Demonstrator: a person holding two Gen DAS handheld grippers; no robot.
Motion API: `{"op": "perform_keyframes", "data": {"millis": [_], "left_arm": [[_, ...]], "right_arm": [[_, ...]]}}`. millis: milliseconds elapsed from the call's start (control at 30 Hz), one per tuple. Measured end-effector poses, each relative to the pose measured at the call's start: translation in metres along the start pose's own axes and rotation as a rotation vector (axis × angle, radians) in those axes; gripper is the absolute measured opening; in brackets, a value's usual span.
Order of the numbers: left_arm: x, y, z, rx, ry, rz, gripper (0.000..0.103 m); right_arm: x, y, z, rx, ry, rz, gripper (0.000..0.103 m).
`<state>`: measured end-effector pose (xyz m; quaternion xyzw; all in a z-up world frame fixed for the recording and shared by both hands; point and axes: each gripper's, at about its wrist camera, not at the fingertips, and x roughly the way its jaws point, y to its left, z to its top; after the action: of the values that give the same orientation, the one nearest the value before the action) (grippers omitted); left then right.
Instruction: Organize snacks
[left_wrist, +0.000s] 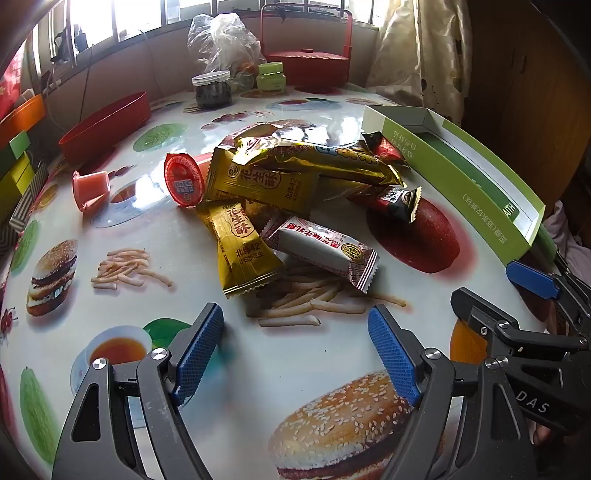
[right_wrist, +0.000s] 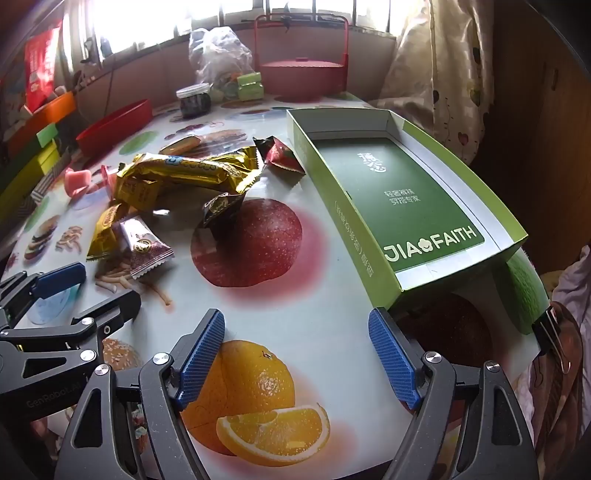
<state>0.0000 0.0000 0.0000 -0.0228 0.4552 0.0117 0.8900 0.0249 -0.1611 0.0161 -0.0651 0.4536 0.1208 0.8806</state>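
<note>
A pile of snack packets (left_wrist: 295, 184) lies mid-table: gold packets (left_wrist: 243, 243), a white-and-red packet (left_wrist: 325, 251), dark red packets (left_wrist: 395, 199) and two pink jelly cups (left_wrist: 88, 188). The pile also shows in the right wrist view (right_wrist: 177, 184). An open green box (right_wrist: 399, 206) lies on the right of the pile, empty, and shows in the left wrist view (left_wrist: 461, 173). My left gripper (left_wrist: 295, 350) is open and empty, just short of the pile. My right gripper (right_wrist: 295, 354) is open and empty over the table near the box's front corner.
A red oval tray (left_wrist: 107, 125) sits at the back left. A dark jar (left_wrist: 212, 90), a green jar (left_wrist: 271, 75), a plastic bag (left_wrist: 221, 40) and a red handled basket (left_wrist: 306, 55) stand at the back. Coloured boxes (left_wrist: 18, 147) line the left edge.
</note>
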Motion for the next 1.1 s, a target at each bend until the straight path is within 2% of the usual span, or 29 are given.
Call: {"op": "perform_keyframes", "data": {"millis": [600, 667, 1100], "left_arm": [[0.002, -0.01, 0.0, -0.012, -0.01, 0.004, 0.081], [-0.003, 0.001, -0.003, -0.012, -0.013, 0.004, 0.081], [-0.003, -0.001, -0.002, -0.014, -0.017, 0.004, 0.081]], "right_arm": [[-0.003, 0.0, 0.0, -0.002, -0.016, -0.002, 0.081], [-0.002, 0.001, -0.002, 0.0, -0.019, -0.001, 0.081], [-0.004, 0.0, -0.003, 0.0, -0.025, -0.003, 0.081]]}}
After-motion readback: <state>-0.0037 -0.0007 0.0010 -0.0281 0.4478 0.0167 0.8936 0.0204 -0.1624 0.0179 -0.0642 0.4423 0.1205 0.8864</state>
